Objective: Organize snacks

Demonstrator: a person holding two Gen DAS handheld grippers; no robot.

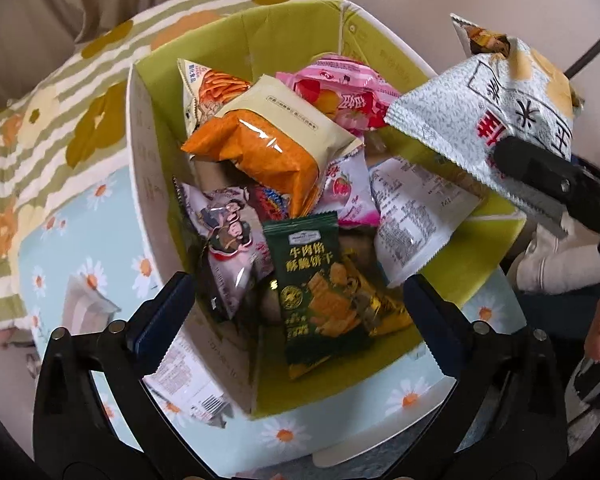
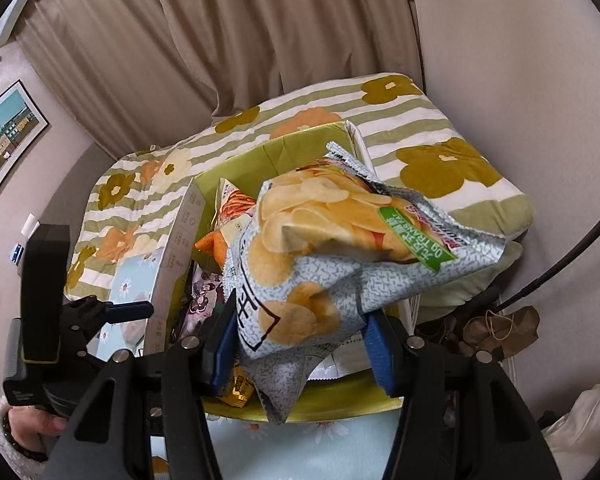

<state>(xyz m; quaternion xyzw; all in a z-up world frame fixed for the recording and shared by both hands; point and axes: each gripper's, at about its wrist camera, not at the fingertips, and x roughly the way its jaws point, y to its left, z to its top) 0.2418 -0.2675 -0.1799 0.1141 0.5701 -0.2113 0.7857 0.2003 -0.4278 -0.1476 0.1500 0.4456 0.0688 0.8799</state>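
A cardboard box point(image 1: 284, 24) with a green inside holds several snack packets: an orange bag point(image 1: 268, 156), a pink packet point(image 1: 340, 92) and a dark green biscuit packet point(image 1: 316, 280). My left gripper point(image 1: 296, 308) is open and empty, with its fingers astride the box's near corner. My right gripper point(image 2: 300, 344) is shut on a grey-white potato chip bag point(image 2: 324, 248) and holds it above the box's right side. The chip bag point(image 1: 488, 96) and the right gripper's fingers point(image 1: 540, 176) also show in the left wrist view at the upper right.
The box stands on a pale blue daisy-print surface point(image 1: 84, 248). A striped floral cushion point(image 2: 452, 152) lies behind it, with curtains point(image 2: 220, 40) and a wall beyond. A loose white packet point(image 1: 188, 380) lies outside the box's near-left wall. A brown paper bag point(image 2: 500, 328) sits at the right.
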